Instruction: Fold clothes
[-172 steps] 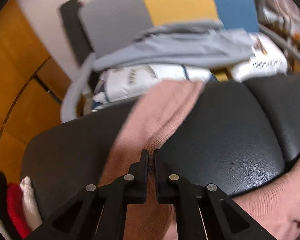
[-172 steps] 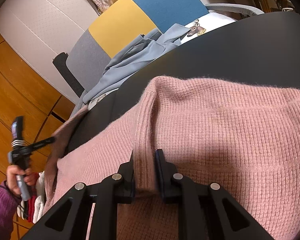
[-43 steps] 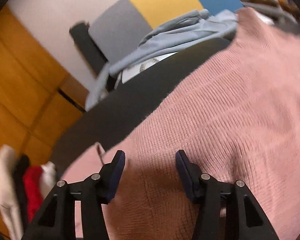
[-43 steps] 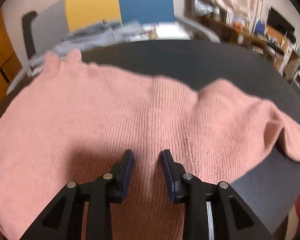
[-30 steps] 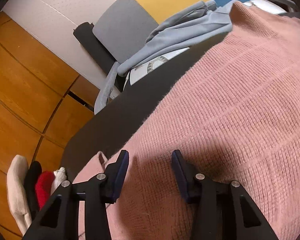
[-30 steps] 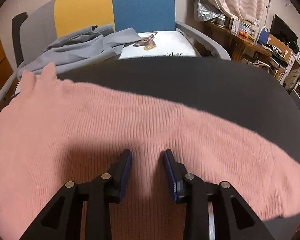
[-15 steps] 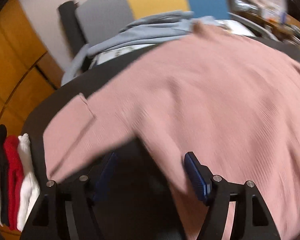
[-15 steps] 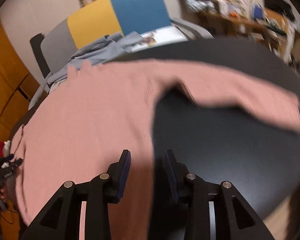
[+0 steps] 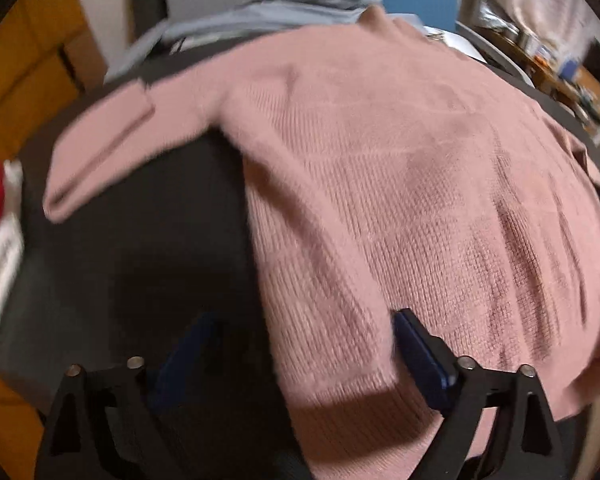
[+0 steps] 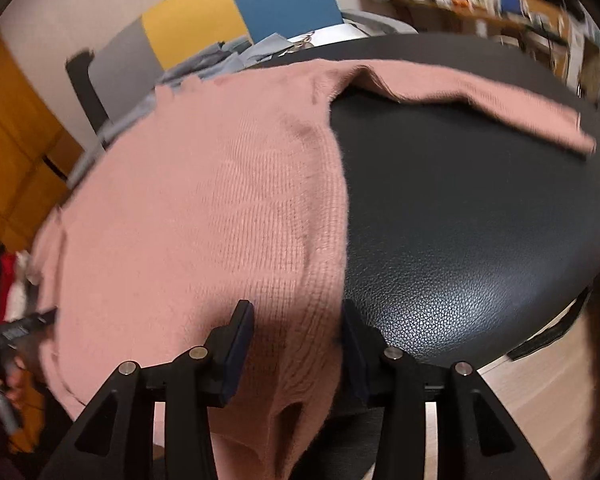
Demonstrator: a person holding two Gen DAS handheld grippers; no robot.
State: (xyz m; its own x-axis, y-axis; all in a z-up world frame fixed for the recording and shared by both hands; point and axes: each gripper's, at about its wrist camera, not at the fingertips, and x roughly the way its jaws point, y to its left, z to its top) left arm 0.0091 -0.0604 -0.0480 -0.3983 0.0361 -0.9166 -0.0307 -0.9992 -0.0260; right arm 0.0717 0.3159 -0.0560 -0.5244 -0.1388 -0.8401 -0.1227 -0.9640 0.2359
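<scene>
Sweater laid flat on black seat, both grippers at its hem

Left gripper (image 9: 300,344): fingers wide apart, straddling the near left hem corner of the pink sweater (image 9: 400,184); nothing pinched.

Right gripper (image 10: 296,340): fingers likewise spread, set either side of the near right hem corner; knit lies between them, ungripped.

Sweater: spread over the black leather seat (image 10: 480,220), hem nearest, collar farthest. Left sleeve (image 9: 100,140) and right sleeve (image 10: 472,100) both extended outward; hem drapes slightly over the seat's front edge.

Beyond: grey garment (image 10: 204,68) heaped against a chair back (image 10: 240,16) in grey, yellow and blue.

Hazards, as judged: fuzzy, stretchy knit may yield only its top layer to a closing pinch, so the body would fold unevenly. Smooth leather gives little hold; a pull at one corner could drag the whole garment or slide the overhanging hem off the edge.
</scene>
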